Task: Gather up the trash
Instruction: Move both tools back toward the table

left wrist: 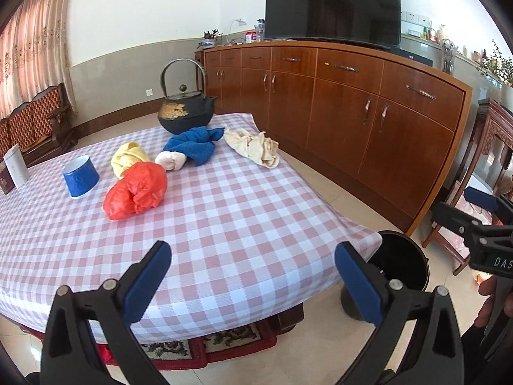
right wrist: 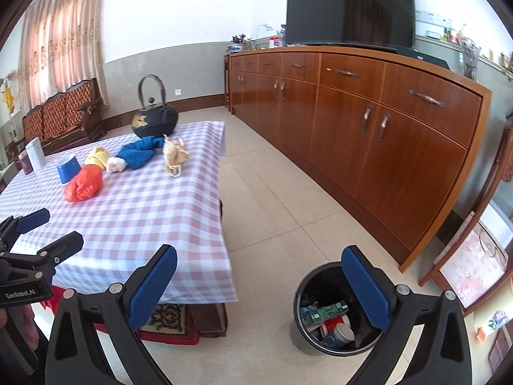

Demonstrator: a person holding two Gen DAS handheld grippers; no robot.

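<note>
On the checked table (left wrist: 224,224) lie a crumpled red plastic bag (left wrist: 136,191), a blue paper cup (left wrist: 80,176) upside down, a yellow wad (left wrist: 128,158), a white wad (left wrist: 171,160), a blue cloth (left wrist: 195,144) and a beige crumpled wrapper (left wrist: 253,146). The same items show in the right wrist view: red bag (right wrist: 84,184), cup (right wrist: 68,168), beige wrapper (right wrist: 174,155). A black bin (right wrist: 333,311) on the floor holds trash; it also shows in the left wrist view (left wrist: 402,263). My left gripper (left wrist: 253,282) is open and empty above the table's near edge. My right gripper (right wrist: 259,292) is open and empty above the floor by the bin.
A black iron teapot (left wrist: 186,112) stands at the table's far end. A white box (left wrist: 16,166) sits at the left edge. A long wooden sideboard (left wrist: 352,96) with a TV (left wrist: 333,3) runs along the right. A wooden bench (left wrist: 32,122) stands by the curtain.
</note>
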